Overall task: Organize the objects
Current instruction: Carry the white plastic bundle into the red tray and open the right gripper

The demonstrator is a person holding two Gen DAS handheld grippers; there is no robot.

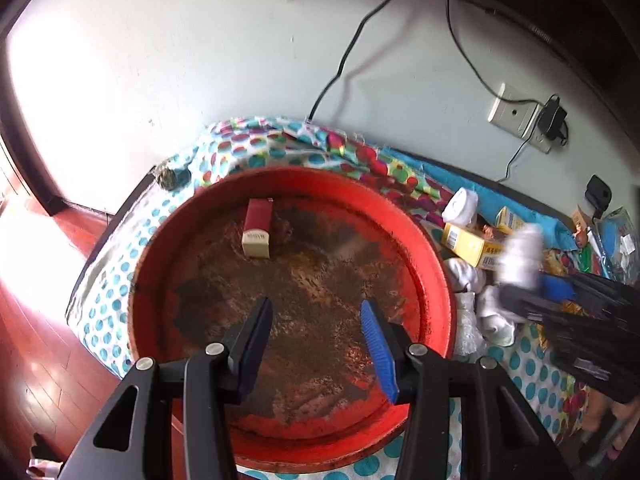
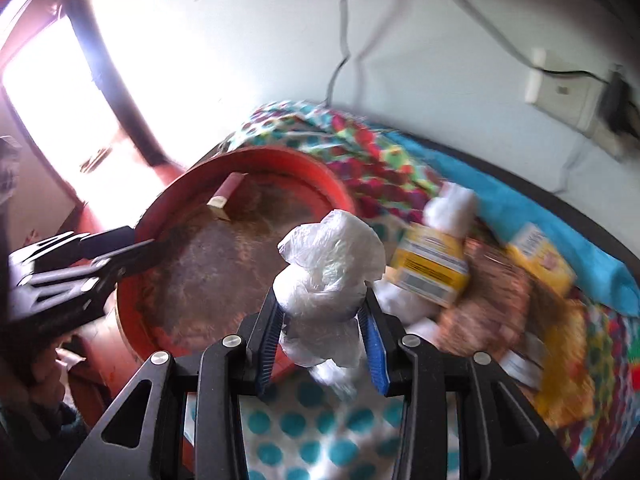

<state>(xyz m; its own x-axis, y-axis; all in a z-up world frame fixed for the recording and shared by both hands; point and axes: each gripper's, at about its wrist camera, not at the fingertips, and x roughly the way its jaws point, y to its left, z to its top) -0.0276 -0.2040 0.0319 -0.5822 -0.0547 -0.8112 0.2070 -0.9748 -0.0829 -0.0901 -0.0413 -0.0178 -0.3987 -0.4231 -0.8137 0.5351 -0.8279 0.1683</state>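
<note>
The red basin sits at the left end of the dotted cloth, with one small red-and-cream box lying near its far wall, and my left gripper hangs over its worn floor, jaws wide apart with nothing between them. To the right, my right gripper is clamped on a crumpled white plastic bundle (soft, so it could slip), just beside the rim. I should carry it well over the rim before releasing, clear of my left fingers.
</note>
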